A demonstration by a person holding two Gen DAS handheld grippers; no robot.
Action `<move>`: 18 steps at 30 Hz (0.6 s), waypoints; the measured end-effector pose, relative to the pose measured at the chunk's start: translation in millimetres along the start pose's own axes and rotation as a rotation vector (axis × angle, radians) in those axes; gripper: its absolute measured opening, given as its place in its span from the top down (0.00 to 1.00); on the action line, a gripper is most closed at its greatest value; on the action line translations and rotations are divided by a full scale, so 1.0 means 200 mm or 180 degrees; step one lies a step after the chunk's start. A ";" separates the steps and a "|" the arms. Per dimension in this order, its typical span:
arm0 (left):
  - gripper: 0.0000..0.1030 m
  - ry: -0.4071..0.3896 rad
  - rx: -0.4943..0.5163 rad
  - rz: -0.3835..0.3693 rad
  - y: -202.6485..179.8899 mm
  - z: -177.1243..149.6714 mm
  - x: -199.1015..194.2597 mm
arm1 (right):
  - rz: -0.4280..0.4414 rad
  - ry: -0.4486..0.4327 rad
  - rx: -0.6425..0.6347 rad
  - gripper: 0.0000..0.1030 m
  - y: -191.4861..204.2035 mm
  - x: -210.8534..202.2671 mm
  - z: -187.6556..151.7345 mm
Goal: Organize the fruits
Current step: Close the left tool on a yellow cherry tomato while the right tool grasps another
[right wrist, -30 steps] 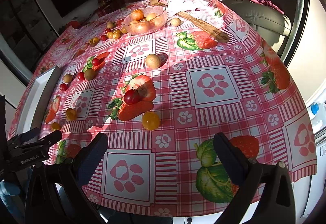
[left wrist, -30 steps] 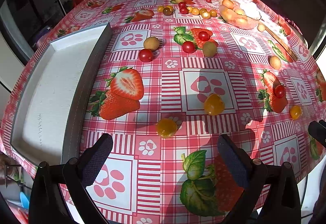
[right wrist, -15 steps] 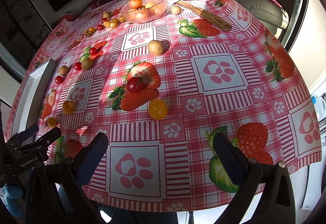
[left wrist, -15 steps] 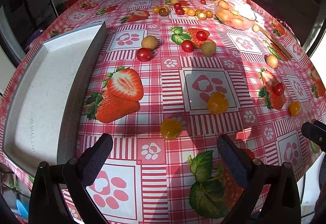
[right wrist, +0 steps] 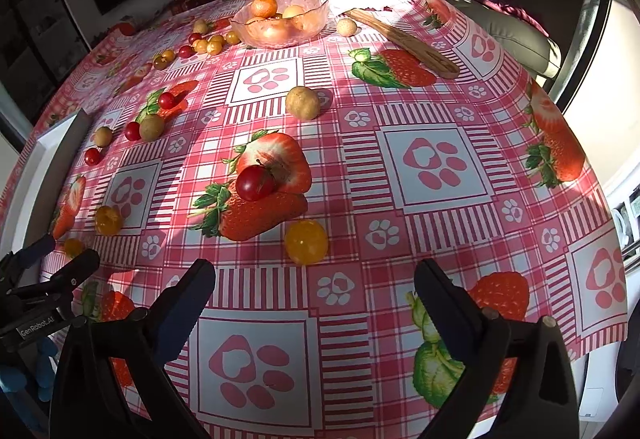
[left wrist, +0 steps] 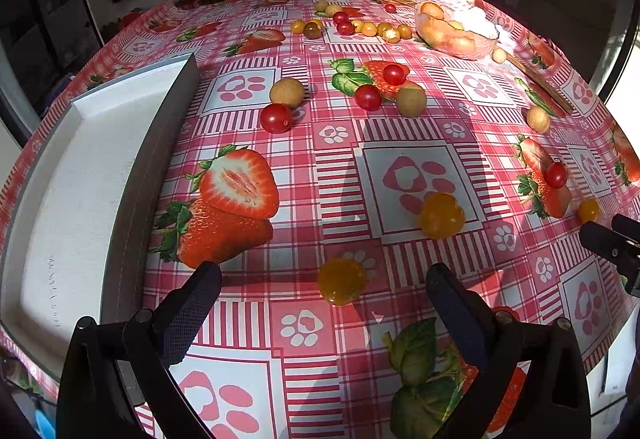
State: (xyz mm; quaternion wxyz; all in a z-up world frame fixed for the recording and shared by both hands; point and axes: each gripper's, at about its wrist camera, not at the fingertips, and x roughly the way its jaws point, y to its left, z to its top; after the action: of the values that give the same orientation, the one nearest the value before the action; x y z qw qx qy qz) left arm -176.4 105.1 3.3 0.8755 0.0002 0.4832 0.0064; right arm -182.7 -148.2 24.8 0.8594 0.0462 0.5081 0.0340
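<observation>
I've eased both grippers forward: my left gripper [left wrist: 323, 301] and right gripper [right wrist: 314, 299] gape empty, a yellow tomato [left wrist: 342, 281] now just ahead between each pair of jaws, ready to grasp.

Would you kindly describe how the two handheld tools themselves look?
Both the left tool and the right tool have black plastic frames, two tapering fingers with dark blue textured pads and round pivot pins. White "GenRobot.AI" lettering marks the left one's side.

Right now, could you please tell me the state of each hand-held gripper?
Left hand-held gripper: open, holding nothing, a yellow tomato just ahead.
Right hand-held gripper: open, holding nothing.
</observation>
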 end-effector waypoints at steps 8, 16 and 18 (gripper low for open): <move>0.25 -0.0040 0.0043 -0.0085 -0.03 0.03 0.00 | -0.0144 -0.0023 -0.0095 0.17 0.04 0.07 0.03; 0.80 -0.0089 0.0135 -0.0126 -0.07 0.05 -0.02 | -0.0137 -0.0095 -0.0212 0.71 0.08 0.06 0.04; 0.80 -0.0081 0.0071 -0.0203 -0.05 0.05 -0.02 | -0.0135 -0.0091 -0.0207 0.76 0.08 0.06 0.04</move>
State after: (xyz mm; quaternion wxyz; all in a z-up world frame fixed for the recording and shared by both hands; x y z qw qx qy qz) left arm -170.7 95.1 12.2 0.8812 -0.0053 0.4719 -0.0269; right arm -170.6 -130.6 21.0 0.8681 0.0079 0.4952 0.0316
